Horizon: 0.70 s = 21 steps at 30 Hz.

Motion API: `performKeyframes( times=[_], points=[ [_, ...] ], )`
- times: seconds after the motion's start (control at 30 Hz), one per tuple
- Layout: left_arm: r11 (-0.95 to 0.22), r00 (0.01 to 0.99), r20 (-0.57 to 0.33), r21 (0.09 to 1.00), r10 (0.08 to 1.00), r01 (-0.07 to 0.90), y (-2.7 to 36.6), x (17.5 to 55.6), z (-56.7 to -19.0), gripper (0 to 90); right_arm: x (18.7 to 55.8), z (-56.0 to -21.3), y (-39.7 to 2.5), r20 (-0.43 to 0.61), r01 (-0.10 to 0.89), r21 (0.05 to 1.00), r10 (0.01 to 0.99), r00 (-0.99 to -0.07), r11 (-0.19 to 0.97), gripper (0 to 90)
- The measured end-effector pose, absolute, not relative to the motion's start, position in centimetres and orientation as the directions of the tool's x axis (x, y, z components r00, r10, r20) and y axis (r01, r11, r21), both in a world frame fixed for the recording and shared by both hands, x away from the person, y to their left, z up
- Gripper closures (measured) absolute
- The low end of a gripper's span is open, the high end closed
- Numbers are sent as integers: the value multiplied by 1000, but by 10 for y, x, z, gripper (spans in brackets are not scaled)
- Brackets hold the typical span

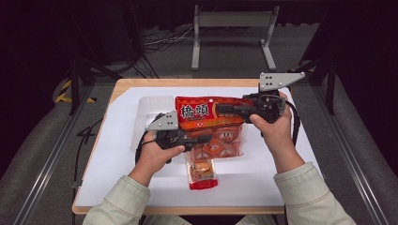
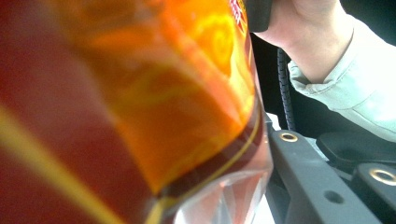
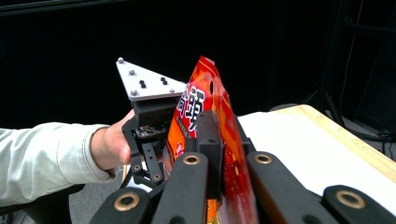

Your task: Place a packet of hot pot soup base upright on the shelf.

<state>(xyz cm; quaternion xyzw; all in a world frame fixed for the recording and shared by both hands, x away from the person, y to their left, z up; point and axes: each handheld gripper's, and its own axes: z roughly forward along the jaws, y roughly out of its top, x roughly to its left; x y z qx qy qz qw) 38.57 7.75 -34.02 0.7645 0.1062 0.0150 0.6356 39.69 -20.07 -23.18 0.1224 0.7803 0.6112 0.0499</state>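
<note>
The right claw is pinched shut on the top edge of the big snack bag. The left claw grips its lower part. The bag hangs just above the white tabletop. It looks light, crinkly and slippery, so hold the flat edges.

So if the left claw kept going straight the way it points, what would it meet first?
The big orange snack bag: the left claw points right and already seems closed on it, the bag pressed close in its own view. Beyond that, probably the right claw, though depth is unclear.
</note>
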Motion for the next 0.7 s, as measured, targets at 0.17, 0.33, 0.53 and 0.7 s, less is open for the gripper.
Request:
performKeyframes(
  times=[0.17,0.33,0.53,0.7],
  points=[
    [-179,975,-103,974,198,139,76,385,-337,715,396,-231,-203,63,127,964,265,-962,232,883],
    [-171,974,-97,976,203,133,74,384,-336,716,395,-230,-205,59,125,967,281,-958,222,846],
    [-182,974,-85,975,208,124,73,385,-329,716,393,-228,-212,41,113,971,317,-948,211,753],
    [-171,974,-85,978,209,122,75,390,-324,716,389,-228,-227,30,113,974,378,-925,198,710]
  ],
)
